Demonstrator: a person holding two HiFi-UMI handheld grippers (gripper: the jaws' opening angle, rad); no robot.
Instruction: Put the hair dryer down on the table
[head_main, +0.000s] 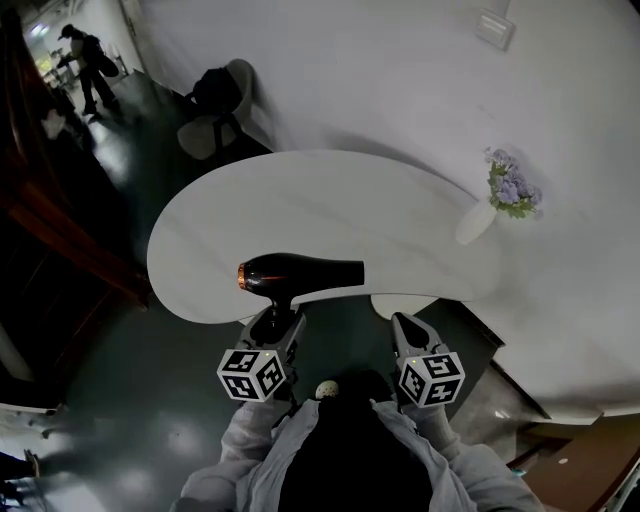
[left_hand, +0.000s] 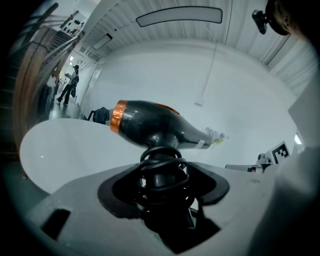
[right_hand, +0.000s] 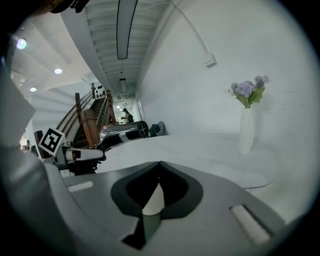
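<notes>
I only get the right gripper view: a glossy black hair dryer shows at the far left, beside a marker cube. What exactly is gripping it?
Observer: The left gripper is closed on the handle of the glossy black hair dryer; a black cord is coiled round that handle.
Operator: Is it over the table?
Observer: In the head view its barrel hangs over the near edge of the white curved table, with the handle off the edge, toward the person.
Operator: Any colour on it?
Observer: A copper-orange ring bands its wide end, which points to the person's left.
</notes>
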